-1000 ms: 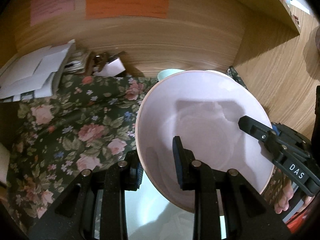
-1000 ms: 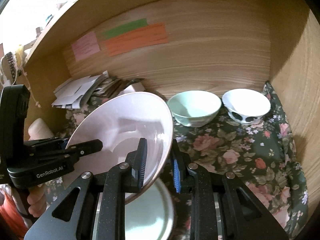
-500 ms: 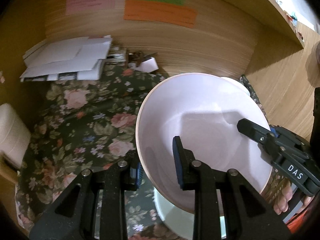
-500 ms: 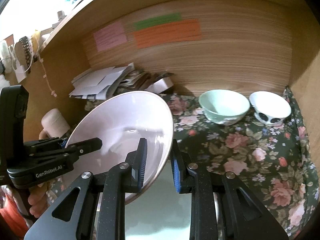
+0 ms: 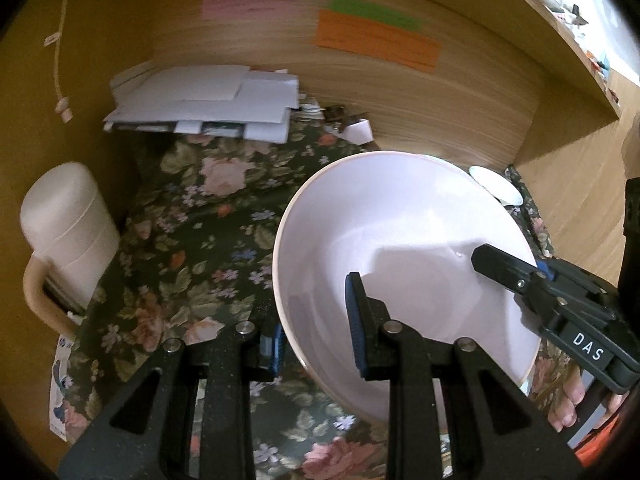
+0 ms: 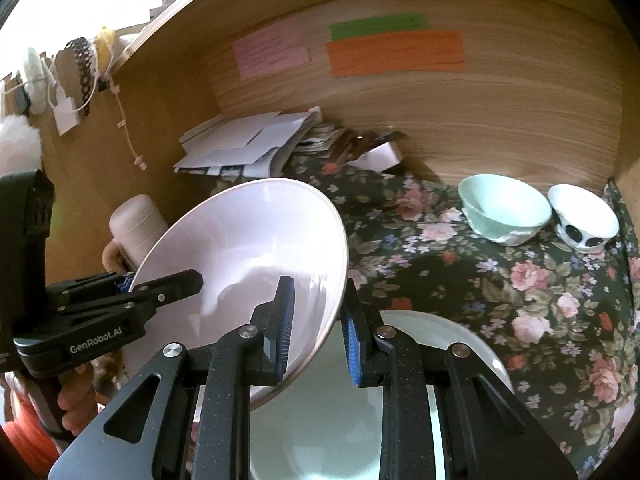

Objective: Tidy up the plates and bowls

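I saw the big pale pink bowl (image 6: 248,248) held tilted above the pale green plate (image 6: 460,344) on the floral cloth. Far back sat the mint bowl (image 6: 502,210), upright, touching the white black-spotted bowl (image 6: 582,216).

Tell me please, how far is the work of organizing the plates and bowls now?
Done, it seems: the mint bowl and the spotted white bowl stand together at the back. In hand: both claws, left and right, grip the large pink bowl's rim, above the cloth. Left: setting it down; the pale plate also waits.
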`<state>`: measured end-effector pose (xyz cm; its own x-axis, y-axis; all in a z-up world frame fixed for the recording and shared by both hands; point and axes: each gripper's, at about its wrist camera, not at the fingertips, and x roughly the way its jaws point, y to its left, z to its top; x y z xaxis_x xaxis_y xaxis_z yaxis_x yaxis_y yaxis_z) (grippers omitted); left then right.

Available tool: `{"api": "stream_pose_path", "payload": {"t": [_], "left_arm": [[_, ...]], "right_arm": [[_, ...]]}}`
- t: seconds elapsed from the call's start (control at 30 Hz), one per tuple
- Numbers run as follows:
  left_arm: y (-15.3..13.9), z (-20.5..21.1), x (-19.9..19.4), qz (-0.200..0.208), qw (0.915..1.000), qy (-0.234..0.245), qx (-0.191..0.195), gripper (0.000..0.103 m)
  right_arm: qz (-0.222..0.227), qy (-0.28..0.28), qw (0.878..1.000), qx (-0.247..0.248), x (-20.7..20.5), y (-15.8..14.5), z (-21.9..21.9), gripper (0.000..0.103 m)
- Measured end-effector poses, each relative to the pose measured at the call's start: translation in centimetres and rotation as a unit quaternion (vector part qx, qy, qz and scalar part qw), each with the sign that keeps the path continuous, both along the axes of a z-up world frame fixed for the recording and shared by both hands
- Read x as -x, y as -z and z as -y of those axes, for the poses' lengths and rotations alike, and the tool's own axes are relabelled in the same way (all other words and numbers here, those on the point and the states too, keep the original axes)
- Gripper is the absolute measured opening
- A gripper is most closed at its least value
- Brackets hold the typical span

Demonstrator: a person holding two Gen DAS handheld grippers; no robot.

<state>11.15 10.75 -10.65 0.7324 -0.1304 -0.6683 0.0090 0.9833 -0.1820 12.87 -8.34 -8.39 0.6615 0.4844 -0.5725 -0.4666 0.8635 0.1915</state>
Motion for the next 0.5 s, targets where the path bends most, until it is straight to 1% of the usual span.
{"api": "stream_pose_path", "payload": {"t": [0.2,0.5], "left_arm": [[0.6,-1.7,1.0,-0.005,0.9999,-0.015,0.002,0.026],[1.9,-3.8,1.8,-0.015,0.9993,-0.034,0.006,0.026]], "right_arm": [[-0.009,-0.014,1.0,0.0,0.0,0.6,-1.8,0.021],[-0.031,-0.032,0.999,0.013,-0.2,2.1,-4.3,0.021]]}}
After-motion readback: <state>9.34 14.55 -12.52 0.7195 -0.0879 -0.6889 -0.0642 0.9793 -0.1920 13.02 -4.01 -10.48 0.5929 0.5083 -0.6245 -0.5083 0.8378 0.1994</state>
